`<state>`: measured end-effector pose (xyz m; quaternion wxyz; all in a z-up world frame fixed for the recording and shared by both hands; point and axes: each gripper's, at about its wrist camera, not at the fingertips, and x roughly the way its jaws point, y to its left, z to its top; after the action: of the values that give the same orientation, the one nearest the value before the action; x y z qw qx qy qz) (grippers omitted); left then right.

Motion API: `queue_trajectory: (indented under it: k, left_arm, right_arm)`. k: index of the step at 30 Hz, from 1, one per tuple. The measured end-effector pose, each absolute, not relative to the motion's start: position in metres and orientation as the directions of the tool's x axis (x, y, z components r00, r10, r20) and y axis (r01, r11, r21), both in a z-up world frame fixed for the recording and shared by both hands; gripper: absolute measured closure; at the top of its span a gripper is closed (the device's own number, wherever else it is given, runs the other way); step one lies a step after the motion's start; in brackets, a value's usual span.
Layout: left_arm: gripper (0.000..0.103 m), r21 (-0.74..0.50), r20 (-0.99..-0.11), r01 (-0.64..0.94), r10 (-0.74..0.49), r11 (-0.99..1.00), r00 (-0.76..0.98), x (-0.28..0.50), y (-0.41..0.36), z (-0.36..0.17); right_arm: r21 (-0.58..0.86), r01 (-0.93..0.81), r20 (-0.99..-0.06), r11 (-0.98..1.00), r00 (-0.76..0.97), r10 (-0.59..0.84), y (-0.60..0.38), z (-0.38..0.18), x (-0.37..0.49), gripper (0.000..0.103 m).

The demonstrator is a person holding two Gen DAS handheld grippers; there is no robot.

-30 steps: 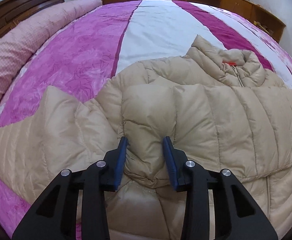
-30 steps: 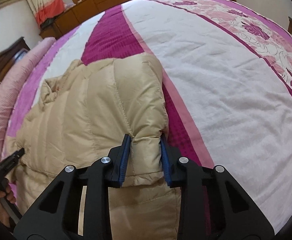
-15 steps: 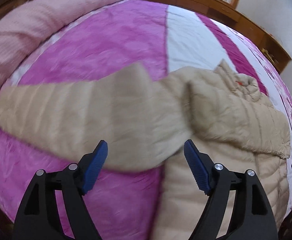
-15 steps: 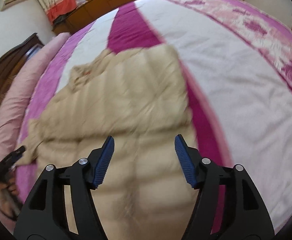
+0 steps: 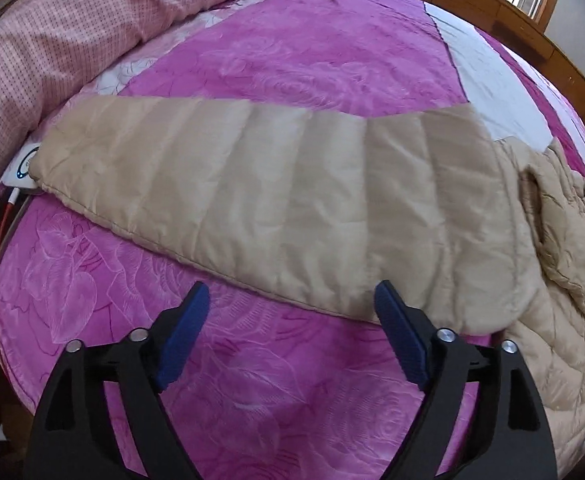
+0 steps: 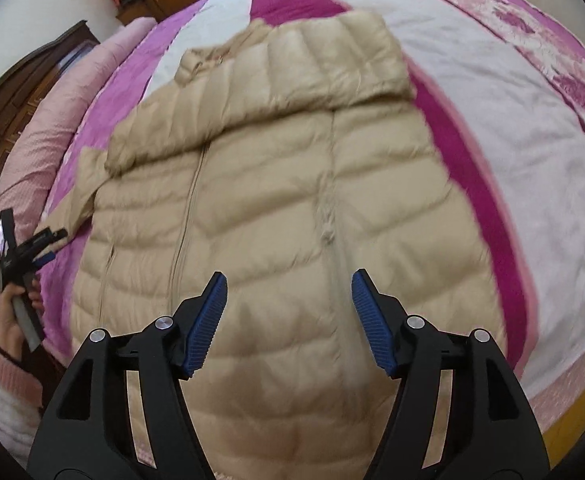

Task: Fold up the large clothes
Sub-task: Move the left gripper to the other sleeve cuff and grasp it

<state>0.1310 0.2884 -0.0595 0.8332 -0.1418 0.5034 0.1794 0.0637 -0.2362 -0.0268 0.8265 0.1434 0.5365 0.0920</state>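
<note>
Beige puffer jacket (image 6: 276, 200) lies face-up on the bed (image 6: 532, 128), one sleeve folded across its chest, the other sleeve (image 5: 252, 200) outstretched. Left gripper (image 5: 292, 344) and right gripper (image 6: 288, 320) have just opened wide, jaws empty; most folding remains.

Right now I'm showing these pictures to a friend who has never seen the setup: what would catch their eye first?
The puffy beige jacket spread front-up across the pink and white bedspread, one sleeve stretched straight out sideways. Then the blue-padded right gripper hanging open above the jacket's body, and the left gripper open near that sleeve.
</note>
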Motion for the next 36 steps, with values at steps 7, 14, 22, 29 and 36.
queue_trajectory:
  k: [7,14,22,29,36]
  left_arm:
    - [0.016,-0.034,-0.879,-0.489,0.207,0.871,0.43,0.145,0.318,-0.07]
    - [0.018,-0.123,-0.848,-0.492,0.167,0.862,0.503,0.156,0.335,-0.079]
    - [0.092,-0.164,-0.781,-0.447,0.161,0.879,0.603,0.132,0.335,-0.055]
    - [0.095,-0.127,-0.673,-0.358,0.185,0.925,0.717,0.106,0.306,0.011]
    - [0.095,-0.231,-0.587,-0.199,0.027,0.952,0.809,0.096,0.273,0.069]
  right_arm:
    - [0.335,0.034,-0.877,0.942,0.377,0.298,-0.226,-0.032,0.053,0.037]
    - [0.284,0.042,-0.892,0.958,0.377,0.248,-0.225,-0.032,0.052,0.034]
    - [0.265,0.035,-0.885,0.964,0.405,0.229,-0.227,-0.03,0.054,0.032]
    - [0.248,0.025,-0.875,0.968,0.436,0.213,-0.23,-0.025,0.055,0.031]
    - [0.253,0.012,-0.864,0.967,0.453,0.22,-0.231,-0.019,0.056,0.03]
